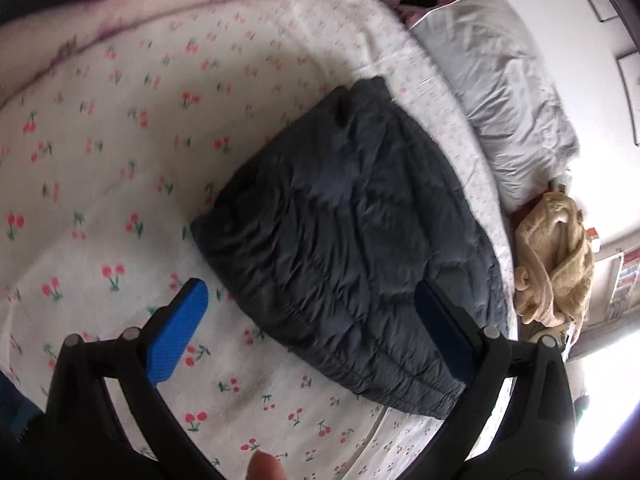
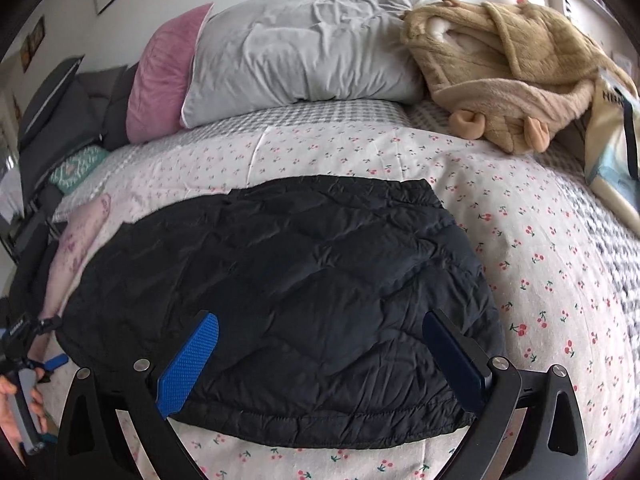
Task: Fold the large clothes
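Note:
A dark quilted puffer jacket [image 1: 340,248] lies folded into a compact block on the cherry-print bedspread [image 1: 100,160]. The left gripper [image 1: 310,300] hovers above the jacket's near corner, open wide, nothing between its blue pads. In the right wrist view the same jacket [image 2: 288,300] fills the middle, hem toward me. My right gripper [image 2: 320,334] is spread open over the jacket's near half; whether its pads touch the fabric I cannot tell. The left gripper [image 2: 52,362], held by a hand, shows at the far left edge of that view.
A grey pillow [image 2: 304,52] and a pink cushion [image 2: 160,76] rest at the head of the bed. A tan fleece garment [image 2: 512,76] is heaped at the back right, beside a printed bag [image 2: 612,148]. Dark bags [image 2: 60,120] sit off the bed's left side.

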`<state>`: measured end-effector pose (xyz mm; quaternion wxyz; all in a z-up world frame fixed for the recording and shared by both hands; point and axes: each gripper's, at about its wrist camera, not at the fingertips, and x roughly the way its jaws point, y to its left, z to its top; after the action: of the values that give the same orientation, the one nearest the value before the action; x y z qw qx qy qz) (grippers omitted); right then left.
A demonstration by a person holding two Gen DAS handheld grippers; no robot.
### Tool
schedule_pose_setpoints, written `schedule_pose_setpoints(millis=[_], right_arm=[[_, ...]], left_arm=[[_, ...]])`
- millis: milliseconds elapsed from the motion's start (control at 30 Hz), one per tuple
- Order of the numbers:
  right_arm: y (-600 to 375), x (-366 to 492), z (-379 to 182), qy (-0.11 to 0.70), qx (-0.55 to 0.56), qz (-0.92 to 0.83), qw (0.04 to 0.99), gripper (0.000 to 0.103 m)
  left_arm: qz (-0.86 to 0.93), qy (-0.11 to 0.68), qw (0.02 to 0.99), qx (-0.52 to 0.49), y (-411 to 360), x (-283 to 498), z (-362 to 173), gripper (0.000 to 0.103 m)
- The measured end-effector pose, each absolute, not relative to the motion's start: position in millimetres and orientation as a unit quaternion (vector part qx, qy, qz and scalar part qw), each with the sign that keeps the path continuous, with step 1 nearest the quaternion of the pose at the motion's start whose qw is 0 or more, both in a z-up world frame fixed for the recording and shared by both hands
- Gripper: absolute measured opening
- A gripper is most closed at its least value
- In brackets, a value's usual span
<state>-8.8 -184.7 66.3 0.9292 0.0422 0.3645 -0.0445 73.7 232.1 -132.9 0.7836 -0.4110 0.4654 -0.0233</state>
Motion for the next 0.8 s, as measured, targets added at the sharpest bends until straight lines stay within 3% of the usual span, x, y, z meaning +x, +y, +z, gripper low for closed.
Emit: schedule_pose_setpoints(millis=[133,467,533,600,667,700,800], right_arm=[[-177,-7,61,0.37,0.042,-0.037,0.927,0.103],[-171,9,46,0.385,0.047,-0.048,0.92,0.103],[-167,11,45,0.384,0.044,-0.049,0.921,0.103],[-161,12,44,0.382,0.037,-0.051,0.922,0.103],[-154,12,45,0.38,0.028,-0.044,0.924,0.103],[-151,11,46,0.378,0.025,-0.04,0.925,0.103],[-138,8,48,0.373,0.014,-0.026,0.928,0.103]], left_arm=[[-0.027,0.476,0.765,-0.432,215,78,-151,0.102],[-0.016,0.407,0.796,-0.448,192,102,-160,0.1],[-0.006,0.397,0.795,-0.458,195,107,-161,0.088],[0.001,0.39,0.791,-0.471,200,109,-160,0.051],[-0.007,0.385,0.786,-0.483,205,109,-154,0.029],[-0.012,0.379,0.789,-0.484,207,106,-147,0.023],[-0.026,0.357,0.815,-0.456,207,94,-117,0.018]])
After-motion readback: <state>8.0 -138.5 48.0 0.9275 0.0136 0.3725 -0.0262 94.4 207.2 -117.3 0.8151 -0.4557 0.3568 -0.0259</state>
